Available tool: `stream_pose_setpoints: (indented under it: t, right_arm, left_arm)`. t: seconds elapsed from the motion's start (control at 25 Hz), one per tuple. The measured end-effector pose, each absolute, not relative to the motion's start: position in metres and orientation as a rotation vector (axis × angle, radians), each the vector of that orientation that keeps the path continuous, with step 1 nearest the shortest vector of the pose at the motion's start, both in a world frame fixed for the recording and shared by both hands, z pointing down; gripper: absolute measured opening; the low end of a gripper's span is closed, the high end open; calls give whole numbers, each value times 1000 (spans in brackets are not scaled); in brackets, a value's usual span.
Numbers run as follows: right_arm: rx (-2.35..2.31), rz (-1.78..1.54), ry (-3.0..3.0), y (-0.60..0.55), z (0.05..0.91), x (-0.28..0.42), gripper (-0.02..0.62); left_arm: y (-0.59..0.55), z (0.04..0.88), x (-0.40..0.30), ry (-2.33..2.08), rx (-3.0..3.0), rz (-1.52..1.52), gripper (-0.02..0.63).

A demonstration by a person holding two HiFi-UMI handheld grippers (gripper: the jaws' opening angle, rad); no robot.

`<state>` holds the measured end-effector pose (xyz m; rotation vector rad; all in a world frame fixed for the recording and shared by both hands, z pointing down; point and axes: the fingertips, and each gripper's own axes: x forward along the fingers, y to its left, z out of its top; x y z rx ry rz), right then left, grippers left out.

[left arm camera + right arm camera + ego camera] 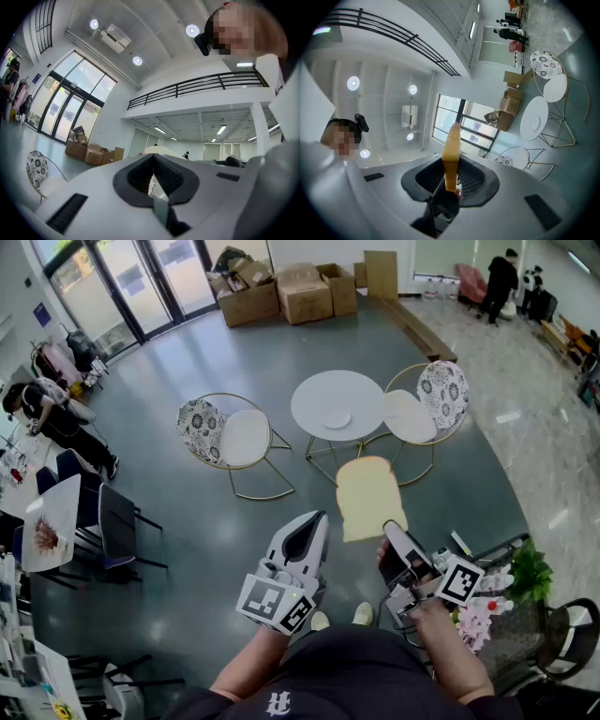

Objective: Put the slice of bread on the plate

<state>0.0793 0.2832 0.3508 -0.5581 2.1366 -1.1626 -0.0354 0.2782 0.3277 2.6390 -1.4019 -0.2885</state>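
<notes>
In the head view, a pale slice of bread (369, 499) stands up from my right gripper (390, 538), which is shut on its lower edge. The right gripper view shows the slice (451, 154) edge-on, clamped between the pads of that gripper (450, 185). Ahead on the floor stands a round white table (361, 390) with a small white plate (337, 418) on it; in the right gripper view the plate (535, 122) lies far off on the same table (540, 107). My left gripper (314, 521) is held beside the right one, its jaws together and empty (153, 180).
Two patterned chairs with white seats flank the table, one on the left (230, 437) and one on the right (427, 399). Cardboard boxes (281, 292) sit by the glass doors. A plant and a cart (525, 577) are close on my right. Dark chairs (112, 521) stand at the left.
</notes>
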Motion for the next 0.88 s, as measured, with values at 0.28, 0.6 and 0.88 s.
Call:
stream_pose_setpoints:
  t: [0.28, 0.6, 0.88]
  right_arm:
    - [-549, -1166, 2132, 285, 351, 83, 89]
    - [-510, -1138, 2132, 283, 343, 88, 89]
    - [-473, -1156, 2097, 282, 343, 98, 91]
  left_arm:
    - [280, 327, -29, -1396, 2652, -290, 5]
    - [278, 327, -27, -1413, 2642, -283, 5]
    - [277, 328, -16, -1417, 2649, -282, 5]
